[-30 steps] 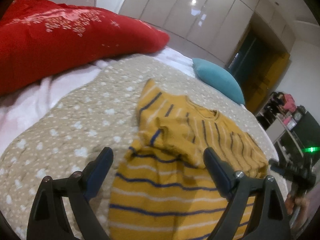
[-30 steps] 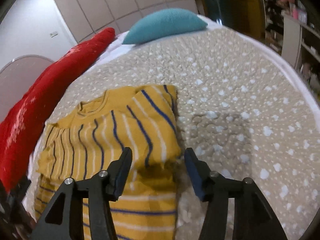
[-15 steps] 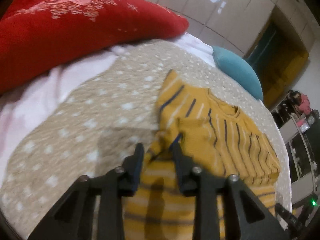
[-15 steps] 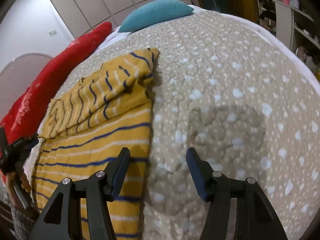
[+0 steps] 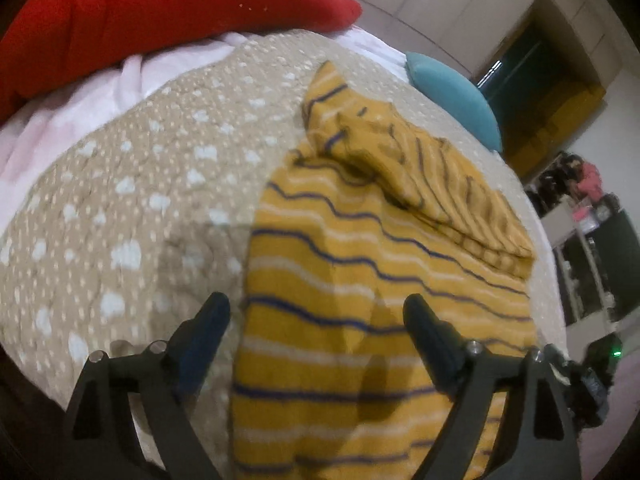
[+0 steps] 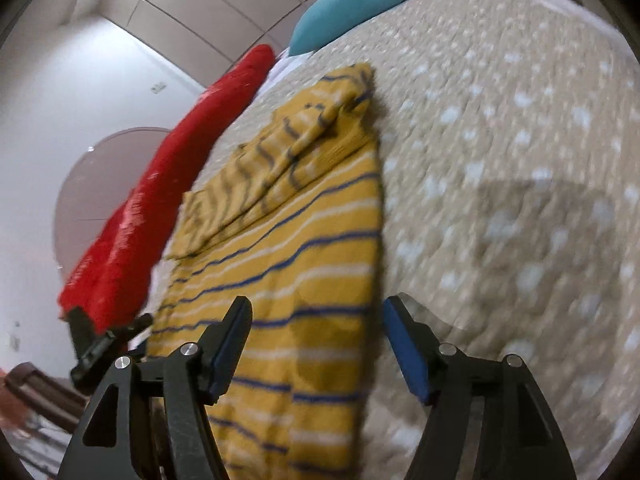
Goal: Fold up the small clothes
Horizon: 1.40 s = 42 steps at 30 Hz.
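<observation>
A small mustard-yellow shirt (image 5: 360,264) with blue and white stripes lies on the beige spotted quilt (image 5: 140,184). Both sleeves are folded in over its upper part. It also shows in the right wrist view (image 6: 304,240). My left gripper (image 5: 316,320) is open and empty, above the shirt's lower left edge. My right gripper (image 6: 316,320) is open and empty, above the shirt's lower right edge. The left gripper also shows at the left of the right wrist view (image 6: 104,340). The shirt's hem is hidden below both frames.
A red pillow (image 5: 160,12) lies along the far left of the bed, and a teal pillow (image 5: 452,92) at the head. White sheet (image 5: 80,100) shows beside the quilt. Shelves with clutter (image 5: 588,216) stand past the bed's right side.
My left gripper was shut at the folded left sleeve; it has opened and pulled back toward the hem. My right gripper has moved left and back over the shirt's lower right edge.
</observation>
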Motion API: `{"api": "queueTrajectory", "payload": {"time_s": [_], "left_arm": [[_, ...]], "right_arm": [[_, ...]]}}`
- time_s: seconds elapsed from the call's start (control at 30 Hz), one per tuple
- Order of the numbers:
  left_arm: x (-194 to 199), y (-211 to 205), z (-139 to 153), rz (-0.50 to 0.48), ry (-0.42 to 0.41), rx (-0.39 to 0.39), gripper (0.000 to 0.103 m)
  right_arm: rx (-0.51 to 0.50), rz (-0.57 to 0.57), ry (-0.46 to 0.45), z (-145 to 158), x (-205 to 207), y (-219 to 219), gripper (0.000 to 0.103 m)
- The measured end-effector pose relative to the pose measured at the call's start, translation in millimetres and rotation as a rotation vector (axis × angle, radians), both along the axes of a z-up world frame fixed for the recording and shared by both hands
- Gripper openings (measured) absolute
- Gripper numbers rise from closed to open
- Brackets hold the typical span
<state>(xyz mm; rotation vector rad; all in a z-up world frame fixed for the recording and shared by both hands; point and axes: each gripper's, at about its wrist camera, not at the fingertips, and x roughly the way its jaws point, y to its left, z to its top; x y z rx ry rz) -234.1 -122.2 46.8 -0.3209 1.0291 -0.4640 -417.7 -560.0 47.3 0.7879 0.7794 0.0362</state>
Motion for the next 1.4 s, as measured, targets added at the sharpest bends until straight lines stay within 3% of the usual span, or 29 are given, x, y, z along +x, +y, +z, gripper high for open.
{"api": "queueTrajectory", "payload": {"time_s": [0.03,0.1,0.17,0.3,0.37,0.6,0.77,0.83,0.87,0.9,0.93,0.97,1.0,1.07,1.23,1.4], "left_arm": [[-4,4,1,-0.005,0.010,-0.034,0.081],[-13,13,0,-0.003,0.033,-0.076,0.051],[-20,21,-4,0.010,0.045,-0.088,0.042],[-43,42,-15,0.020,0.052,-0.177,0.042],[-53,44,-17,0.006,0.042,-0.180,0.044],[-89,41,-28,-0.065,0.014,-0.162,0.068],[-103,33,-41,-0.091,0.037,-0.141,0.072],[-104,31,-43,-0.087,0.051,-0.120,0.058],[-105,30,-44,-0.080,0.061,-0.092,0.038],[-105,30,-45,-0.077,0.069,-0.067,0.028],[-106,32,-44,-0.080,0.080,-0.080,0.024],[-106,35,-43,-0.081,0.094,-0.102,0.016],[-106,38,-41,-0.082,0.104,-0.117,0.015],[-110,45,-29,-0.077,0.102,-0.127,0.014],[-125,61,-4,-0.066,0.040,-0.139,0.012],[-120,53,-11,-0.066,0.070,-0.133,0.011]], "right_arm": [[0.037,0.028,-0.007,-2,-4,5,0.073],[0.081,0.060,-0.021,-4,-10,10,0.073],[0.145,0.112,-0.037,-8,-16,18,0.072],[0.200,0.163,-0.044,-16,-26,34,0.072],[0.220,0.168,-0.046,-20,-31,41,0.072],[0.308,0.194,-0.030,-34,-43,57,0.071],[0.331,0.212,0.010,-43,-51,71,0.063],[0.329,0.222,0.035,-48,-53,79,0.057],[0.314,0.221,0.052,-50,-54,83,0.051],[0.300,0.221,0.064,-52,-58,84,0.048],[0.274,0.217,0.080,-52,-58,89,0.041],[0.258,0.215,0.091,-52,-55,91,0.029],[0.236,0.214,0.107,-51,-53,93,0.020],[0.212,0.215,0.119,-46,-53,95,0.012],[0.165,0.266,0.047,-11,-75,98,0.009],[0.182,0.243,0.058,-16,-75,92,0.009]]}}
